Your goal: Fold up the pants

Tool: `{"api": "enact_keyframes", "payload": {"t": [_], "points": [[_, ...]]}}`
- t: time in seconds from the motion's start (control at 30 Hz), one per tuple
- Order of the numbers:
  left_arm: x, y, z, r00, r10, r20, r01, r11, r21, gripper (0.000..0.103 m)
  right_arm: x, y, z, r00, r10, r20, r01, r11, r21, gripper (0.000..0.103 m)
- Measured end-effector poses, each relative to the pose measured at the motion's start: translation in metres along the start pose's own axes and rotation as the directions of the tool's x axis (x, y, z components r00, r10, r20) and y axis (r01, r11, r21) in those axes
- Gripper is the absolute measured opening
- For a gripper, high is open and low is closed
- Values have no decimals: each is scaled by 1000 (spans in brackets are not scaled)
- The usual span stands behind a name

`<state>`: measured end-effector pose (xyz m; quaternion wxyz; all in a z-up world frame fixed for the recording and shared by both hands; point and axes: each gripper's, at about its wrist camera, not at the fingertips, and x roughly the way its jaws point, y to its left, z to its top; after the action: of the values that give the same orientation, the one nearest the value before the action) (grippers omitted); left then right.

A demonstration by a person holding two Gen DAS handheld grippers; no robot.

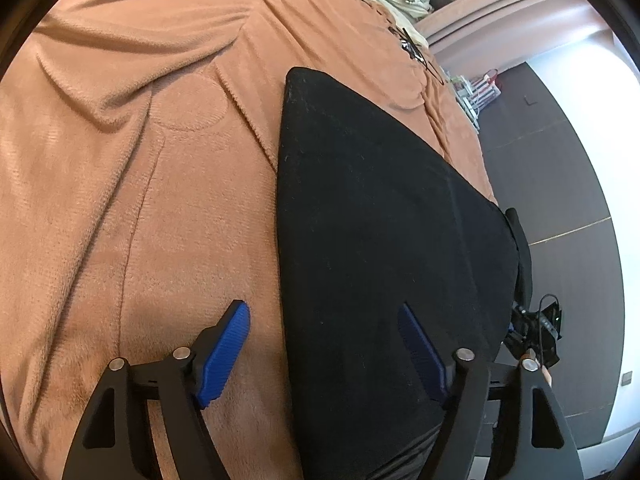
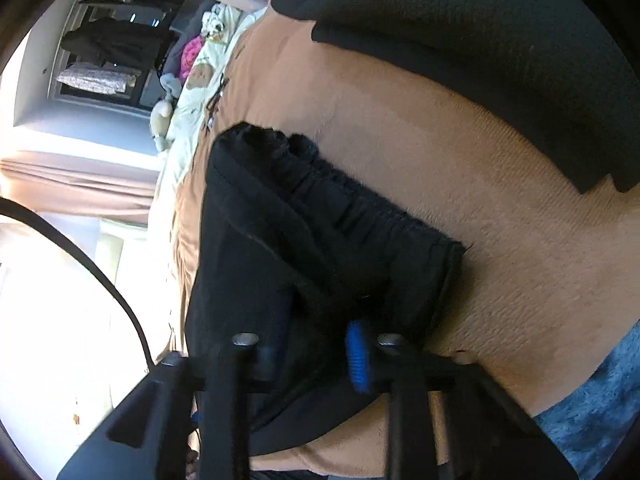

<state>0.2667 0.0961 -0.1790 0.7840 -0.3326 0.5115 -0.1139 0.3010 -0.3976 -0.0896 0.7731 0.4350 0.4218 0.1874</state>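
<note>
Left wrist view showed black pants (image 1: 384, 216) lying flat on a tan fleece blanket (image 1: 132, 184) spread over a bed, one smooth panel of them running away from the camera to a squared corner. The left gripper (image 1: 324, 344) stood wide open and held nothing, one blue pad (image 1: 224, 356) over the blanket and the other over the dark cloth, straddling the garment's long edge. Right wrist view showed the gathered elastic waistband (image 2: 344, 200) bunched and partly lifted off the blanket, with another black stretch lying farther up the bed. The right gripper (image 2: 320, 352) appeared pinched on the waist-end fabric, though blur hid the exact contact. Judging from this, the pants seemed already laid out and perhaps halved lengthwise; the fold of the waist end over the rest was not yet done.
</note>
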Motion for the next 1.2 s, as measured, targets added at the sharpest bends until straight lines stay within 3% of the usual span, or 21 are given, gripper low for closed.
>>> {"api": "enact_keyframes", "payload": {"t": [0.23, 0.53, 0.77, 0.83, 0.97, 1.03, 1.2], "points": [[-3, 0, 0, 999, -35, 5, 35, 999, -2, 76, -41, 33, -16, 997, -27, 69, 35, 991, -133, 5], [-1, 0, 3, 999, -53, -5, 53, 999, -3, 76, -17, 4, -36, 993, -102, 56, 105, 992, -65, 5], [2, 7, 9, 996, -84, -9, 83, 996, -19, 75, -20, 15, -32, 990, -134, 36, 137, 988, -75, 7], [4, 9, 13, 995, -95, -11, 94, 995, -16, 71, -27, 19, -31, 988, -152, 34, 155, 984, -86, 14], [12, 9, 22, 993, -116, -24, 116, 993, -14, 47, -41, 18, -39, 982, -183, 38, 186, 978, -97, 27], [15, 9, 27, 993, -120, -24, 119, 993, -6, 43, -41, 15, -41, 984, -177, 31, 179, 979, -96, 46], [20, 15, 35, 984, -178, -14, 178, 983, -34, 42, -21, 7, -39, 992, -125, -18, 124, 991, -56, 48]]}}
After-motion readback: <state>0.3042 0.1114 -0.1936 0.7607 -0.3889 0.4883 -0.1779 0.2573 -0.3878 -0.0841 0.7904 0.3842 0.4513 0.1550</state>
